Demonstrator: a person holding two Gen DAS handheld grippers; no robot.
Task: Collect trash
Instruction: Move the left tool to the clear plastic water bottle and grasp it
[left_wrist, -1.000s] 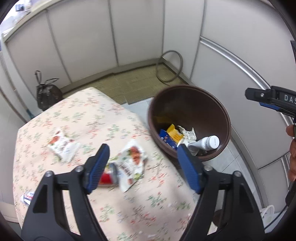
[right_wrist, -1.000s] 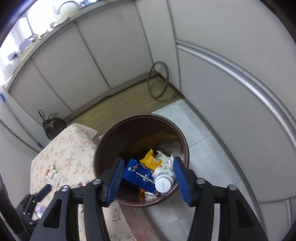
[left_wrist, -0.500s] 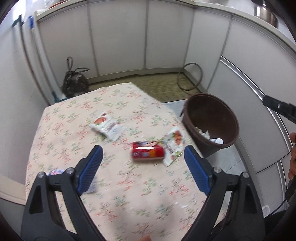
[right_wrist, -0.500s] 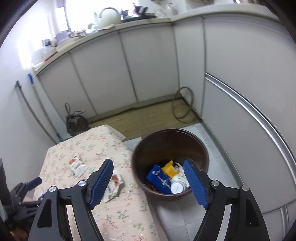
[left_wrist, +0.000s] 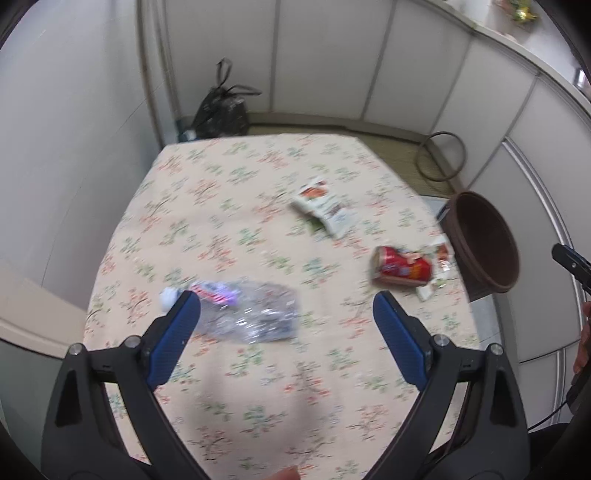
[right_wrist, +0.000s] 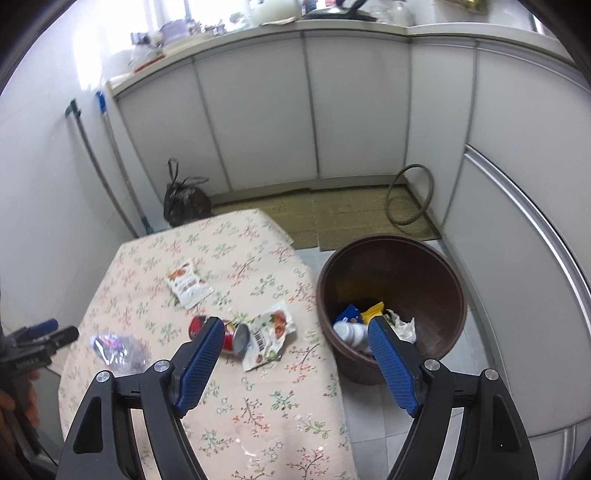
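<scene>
The left gripper (left_wrist: 286, 317) hangs above the near part of the flowered surface (left_wrist: 207, 206) with its blue jaws spread wide and nothing between them. Just beyond its left jaw lies a crushed clear plastic bottle (left_wrist: 247, 314) on its side, white cap toward the wall side; the frame is blurred here, so the label reads only as a purple-and-red smear.

Taking the brown trash bin (right_wrist: 391, 295) as the landmark: it stands on the tiled floor just off the surface's edge, and already holds a white bottle (right_wrist: 349, 332), a blue packet (right_wrist: 349, 313), a yellow wrapper (right_wrist: 373, 307) and some crumpled paper (right_wrist: 400, 325). Nearest the bin, at the edge of the surface, lies a torn white snack wrapper (right_wrist: 269, 332) with a barcode showing. Touching that wrapper on the side away from the bin is a red can (right_wrist: 231, 336) on its side, its silver end turned toward the bin. Farther from the bin, toward the middle of the surface, rests a second white snack packet (right_wrist: 188, 284) with a red picture. The plastic bottle is the item farthest from the bin.

The right gripper (right_wrist: 295, 350) is held above the edge of the surface beside the bin, jaws likewise wide apart and holding nothing; its left jaw overlaps the can in view and its right jaw overlaps the bin's contents.

A tied black bag (right_wrist: 184, 203) sits on the floor beyond the far end of the surface.
</scene>
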